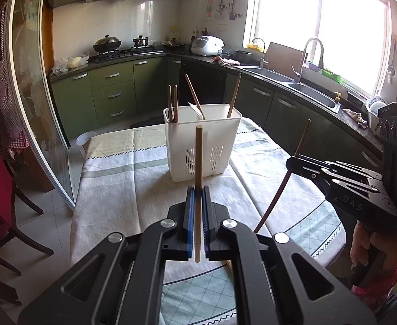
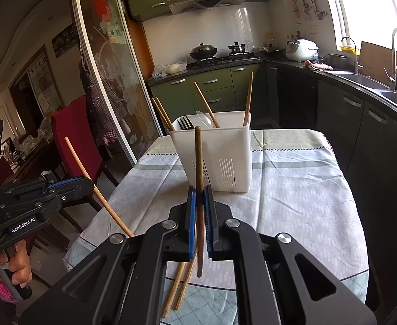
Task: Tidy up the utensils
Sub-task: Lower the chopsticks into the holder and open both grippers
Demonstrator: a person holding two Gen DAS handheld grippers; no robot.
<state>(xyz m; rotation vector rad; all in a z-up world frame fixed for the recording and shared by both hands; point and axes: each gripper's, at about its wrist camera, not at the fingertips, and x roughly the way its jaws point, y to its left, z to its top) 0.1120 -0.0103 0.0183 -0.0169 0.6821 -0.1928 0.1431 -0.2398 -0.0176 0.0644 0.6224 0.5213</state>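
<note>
Each tool grips one chopstick upright, left tool [image 1: 197, 197] on a pale chopstick [image 1: 198, 159], right tool [image 2: 199, 197] on a dark chopstick [image 2: 198, 162], four more stand in the white caddy [image 2: 225, 146], two loose chopsticks [image 2: 181, 284] lie on the surface, "GenRobot.AI" reads on the left.

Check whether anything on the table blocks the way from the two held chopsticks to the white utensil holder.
Nothing visible does. Only bare tablecloth lies between the holder and the light chopstick in the left tongs or the dark chopstick in the right tongs.
</note>
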